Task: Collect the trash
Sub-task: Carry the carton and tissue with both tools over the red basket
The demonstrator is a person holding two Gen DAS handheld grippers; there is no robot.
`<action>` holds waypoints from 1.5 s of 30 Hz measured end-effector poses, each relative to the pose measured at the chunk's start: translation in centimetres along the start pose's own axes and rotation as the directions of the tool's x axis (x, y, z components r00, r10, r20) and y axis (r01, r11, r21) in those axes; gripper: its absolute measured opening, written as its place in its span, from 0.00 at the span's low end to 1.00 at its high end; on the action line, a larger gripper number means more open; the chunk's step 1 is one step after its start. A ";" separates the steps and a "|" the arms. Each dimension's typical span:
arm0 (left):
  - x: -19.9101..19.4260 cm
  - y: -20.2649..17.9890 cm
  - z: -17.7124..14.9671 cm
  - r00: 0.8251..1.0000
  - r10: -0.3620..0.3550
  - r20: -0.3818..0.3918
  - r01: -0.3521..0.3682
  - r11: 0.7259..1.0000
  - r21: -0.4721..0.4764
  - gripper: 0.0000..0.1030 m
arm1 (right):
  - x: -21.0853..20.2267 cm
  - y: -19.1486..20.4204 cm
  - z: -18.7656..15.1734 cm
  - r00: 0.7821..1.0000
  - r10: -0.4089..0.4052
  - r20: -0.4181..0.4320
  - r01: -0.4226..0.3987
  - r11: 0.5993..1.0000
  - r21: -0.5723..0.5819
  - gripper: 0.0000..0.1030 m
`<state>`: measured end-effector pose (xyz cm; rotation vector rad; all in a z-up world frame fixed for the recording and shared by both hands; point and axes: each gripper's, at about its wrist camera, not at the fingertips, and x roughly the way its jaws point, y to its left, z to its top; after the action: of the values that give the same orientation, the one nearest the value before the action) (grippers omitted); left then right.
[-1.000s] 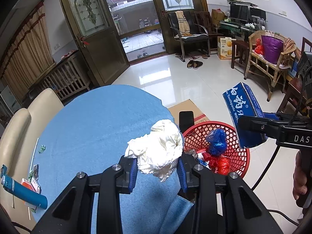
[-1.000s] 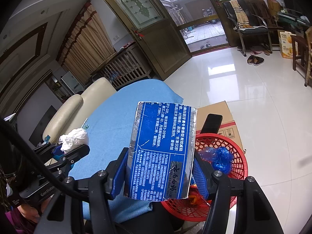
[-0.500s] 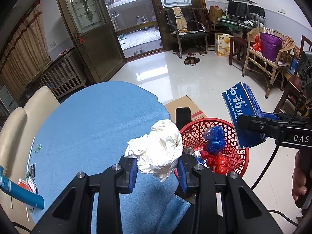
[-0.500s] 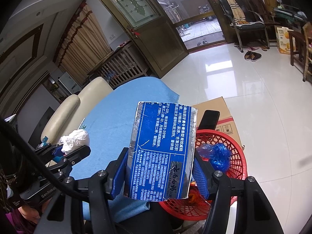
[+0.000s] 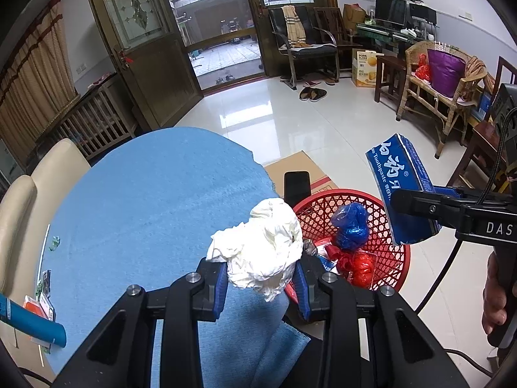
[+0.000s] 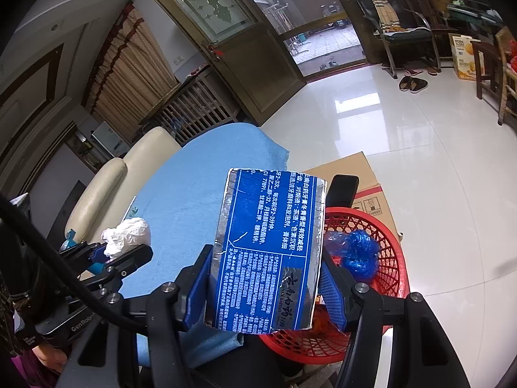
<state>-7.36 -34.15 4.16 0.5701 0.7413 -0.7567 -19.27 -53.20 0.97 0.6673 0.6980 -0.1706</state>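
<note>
Left gripper [image 5: 261,278] clamps crumpled tissue [image 5: 263,252] at the table edge; right gripper [image 6: 263,287] clamps toothpaste box [image 6: 268,249]. Red basket [image 5: 400,258] lies below-right of tissue; box nearer.

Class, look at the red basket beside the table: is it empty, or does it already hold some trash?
Not empty. The red basket already holds a blue bag and red bags.
</note>
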 end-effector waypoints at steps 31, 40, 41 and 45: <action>2.9 -0.9 -0.5 0.997 -0.035 -0.067 0.036 0.999 0.007 0.36 | 2.0 -0.9 -0.1 0.998 -0.020 -0.057 0.024 0.997 0.072 0.63; 3.8 -1.1 -0.8 0.995 -0.047 -0.086 0.048 0.999 0.009 0.36 | 3.0 -1.3 -0.1 0.997 -0.023 -0.078 0.031 0.995 0.092 0.63; 3.9 -1.1 -0.8 0.995 -0.048 -0.088 0.049 0.999 0.010 0.36 | 3.2 -1.4 -0.2 0.996 -0.023 -0.080 0.031 0.995 0.095 0.63; 4.3 -1.3 -0.9 0.994 -0.053 -0.097 0.054 0.998 0.014 0.36 | 3.6 -2.0 -0.4 0.996 -0.024 -0.089 0.033 0.994 0.106 0.63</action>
<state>-6.54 -36.04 0.13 0.6073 0.8424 -0.7901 -17.42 -54.27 -2.61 0.7720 0.7868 -0.2073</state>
